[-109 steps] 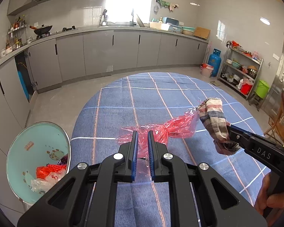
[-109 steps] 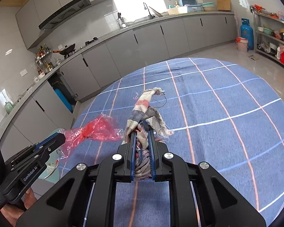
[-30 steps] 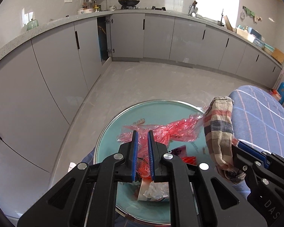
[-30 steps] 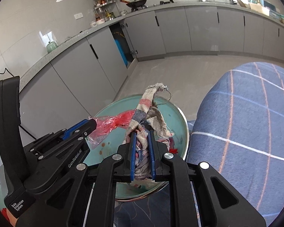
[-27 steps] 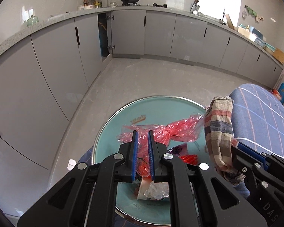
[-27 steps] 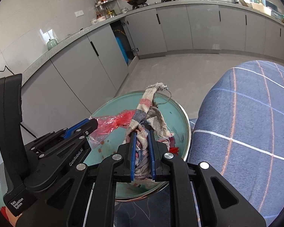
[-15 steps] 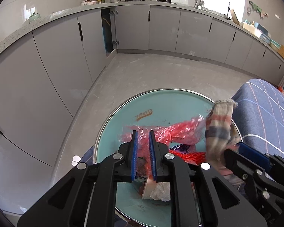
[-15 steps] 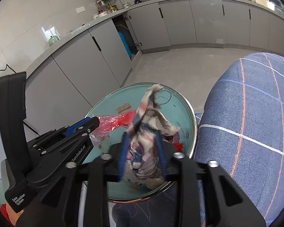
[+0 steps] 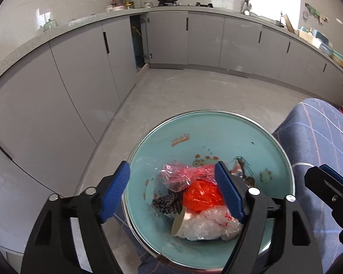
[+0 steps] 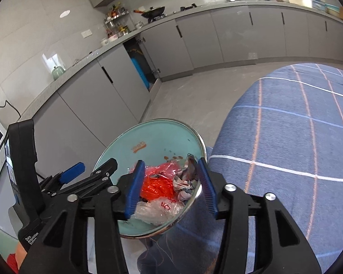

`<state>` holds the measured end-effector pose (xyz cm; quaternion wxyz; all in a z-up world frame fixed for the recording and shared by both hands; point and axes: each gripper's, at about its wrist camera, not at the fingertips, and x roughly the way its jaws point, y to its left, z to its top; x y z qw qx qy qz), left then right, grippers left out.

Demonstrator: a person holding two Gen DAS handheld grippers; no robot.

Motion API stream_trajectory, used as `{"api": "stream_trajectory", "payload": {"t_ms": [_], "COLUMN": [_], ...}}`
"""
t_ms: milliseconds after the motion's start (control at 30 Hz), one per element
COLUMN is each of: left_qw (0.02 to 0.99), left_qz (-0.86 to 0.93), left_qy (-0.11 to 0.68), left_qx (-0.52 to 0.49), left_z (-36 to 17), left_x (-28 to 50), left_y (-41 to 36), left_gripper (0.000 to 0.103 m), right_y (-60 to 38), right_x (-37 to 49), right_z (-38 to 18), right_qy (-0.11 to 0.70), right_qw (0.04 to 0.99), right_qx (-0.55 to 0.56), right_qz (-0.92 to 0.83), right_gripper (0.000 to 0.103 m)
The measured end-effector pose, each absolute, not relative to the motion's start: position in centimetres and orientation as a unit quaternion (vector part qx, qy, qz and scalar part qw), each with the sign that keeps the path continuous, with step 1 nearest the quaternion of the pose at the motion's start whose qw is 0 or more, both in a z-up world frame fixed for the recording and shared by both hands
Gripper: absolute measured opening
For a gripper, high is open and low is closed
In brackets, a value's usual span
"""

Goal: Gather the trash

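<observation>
A teal trash bin (image 9: 217, 137) stands on the floor beside the table, under both grippers. In it lie a pink plastic bag (image 9: 183, 173), an orange bag (image 9: 201, 196), a paper cup (image 9: 179, 222) and clear plastic (image 9: 208, 226). My left gripper (image 9: 172, 178) hangs over the bin, its jaws opening wide, nothing between them. In the right wrist view the plaid cloth (image 10: 186, 182) lies crumpled in the bin (image 10: 130, 146) beside the pink bag (image 10: 164, 169). My right gripper (image 10: 171, 166) is above it, jaws opening, free of the cloth. The left gripper (image 10: 91, 167) shows at its left.
The table with the blue checked cloth (image 10: 297, 137) lies right of the bin. Grey kitchen cabinets (image 9: 80, 80) line the left and back, one door ajar (image 9: 137, 43). Bare grey floor (image 9: 194, 91) spreads beyond the bin.
Both grippers were shut a second ago, the left on the pink bag and the right on the plaid cloth. Both have opened, and bag and cloth have dropped into the bin.
</observation>
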<state>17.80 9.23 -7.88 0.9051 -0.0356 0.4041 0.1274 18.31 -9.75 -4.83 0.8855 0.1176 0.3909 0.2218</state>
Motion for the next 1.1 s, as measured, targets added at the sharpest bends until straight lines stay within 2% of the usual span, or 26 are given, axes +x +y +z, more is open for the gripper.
{"api": "stream_trajectory", "payload": {"t_ms": [67,100,167,200,433,733,1100], "left_qw": [0.910,0.912,0.918,0.921,0.941,0.957,0.965], "left_qz": [0.131,0.130,0.126,0.126,0.127,0.098,0.083], "left_qy": [0.393,0.388,0.373,0.367,0.314,0.271,0.250], "left_qx": [-0.034,-0.034,-0.036,-0.035,-0.016,0.005,0.009], "left_z": [-7.3,-7.1,-6.4,-6.2,-3.5,-1.4,0.3], "left_x": [16.9,16.5,15.1,14.5,9.9,5.8,2.5], "left_y": [9.2,9.1,9.0,9.0,8.4,5.8,4.7], "left_gripper": [0.090,0.095,0.097,0.097,0.097,0.097,0.097], "right_y": [-10.3,-10.5,-10.8,-11.0,-11.9,-14.3,-15.9], "right_x": [17.6,17.4,16.6,16.2,12.3,7.4,3.8], "right_z": [-4.7,-4.5,-4.1,-3.9,-1.4,1.3,3.1], "right_qy": [0.385,0.381,0.369,0.360,0.289,0.213,0.178], "right_qw": [0.887,0.888,0.893,0.897,0.930,0.964,0.975], "right_qx": [0.125,0.128,0.130,0.132,0.105,0.072,0.067], "right_qz": [0.221,0.222,0.221,0.218,0.200,0.141,0.113], "right_gripper": [0.065,0.066,0.080,0.083,0.089,0.091,0.092]}}
